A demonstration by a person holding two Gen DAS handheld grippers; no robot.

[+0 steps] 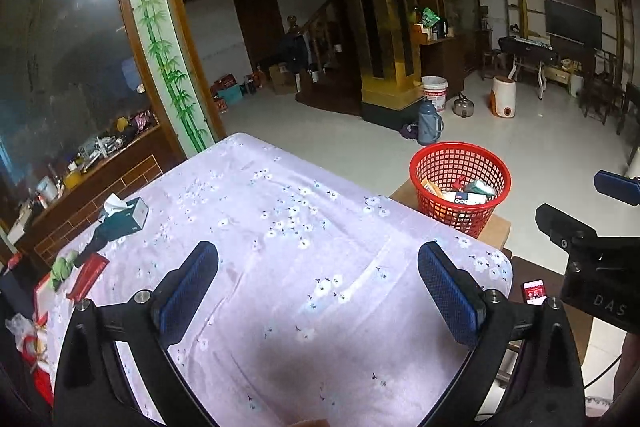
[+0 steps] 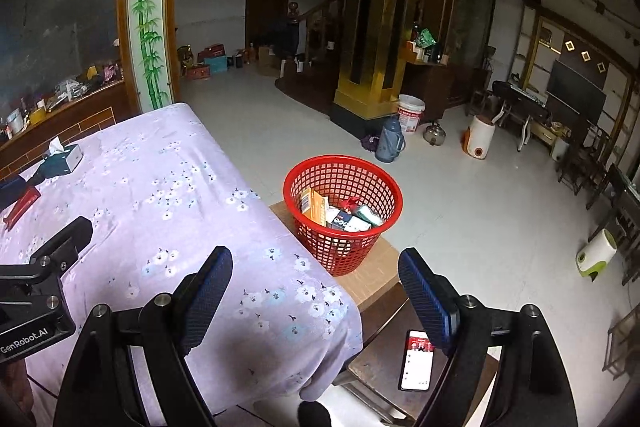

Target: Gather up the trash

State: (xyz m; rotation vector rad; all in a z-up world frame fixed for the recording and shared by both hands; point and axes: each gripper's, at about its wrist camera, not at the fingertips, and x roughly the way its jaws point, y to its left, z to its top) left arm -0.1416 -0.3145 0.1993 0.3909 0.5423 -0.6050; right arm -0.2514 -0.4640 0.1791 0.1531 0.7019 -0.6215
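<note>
- Left wrist view: the left gripper (image 1: 318,289) hangs over the lilac flowered tablecloth (image 1: 280,227), its two blue-padded fingers (image 1: 188,291) spread wide apart with nothing between them.
- At about 1 o'clock from that gripper, past the table's far right corner, the red mesh basket (image 1: 460,173) stands on a brown box (image 1: 496,227); cartons and wrappers lie inside it.
- At 10 o'clock, near the table's left edge, sits a tissue box (image 1: 128,213) with a white tissue standing out of its top; a red packet (image 1: 88,275) lies closer in at 9 o'clock, beside a green thing I cannot identify.
- At 3 o'clock the other tool enters from the right edge as black parts and one blue pad; a lit phone (image 1: 534,291) shows just below it.
- Right wrist view: the right gripper (image 2: 316,293) is held over the near right corner of the tablecloth (image 2: 160,187), fingers (image 2: 428,295) wide apart and holding nothing.
- At 12 o'clock, just beyond the fingertips, the red mesh basket (image 2: 344,187) rests on the brown box (image 2: 372,271), which touches the table's right side; an orange carton leans against its left inner wall, with small boxes beside it.
- At 5 o'clock the phone (image 2: 418,361) lies screen up on a dark wooden seat, partly behind the right finger.
- At 9 o'clock the left gripper's black body shows over the cloth; the tissue box (image 2: 66,157) sits at 10 o'clock.
- On the pale floor at 1 o'clock stand a blue thermos (image 2: 390,141), a white bucket (image 2: 411,113) and a kettle (image 2: 434,134).
</note>
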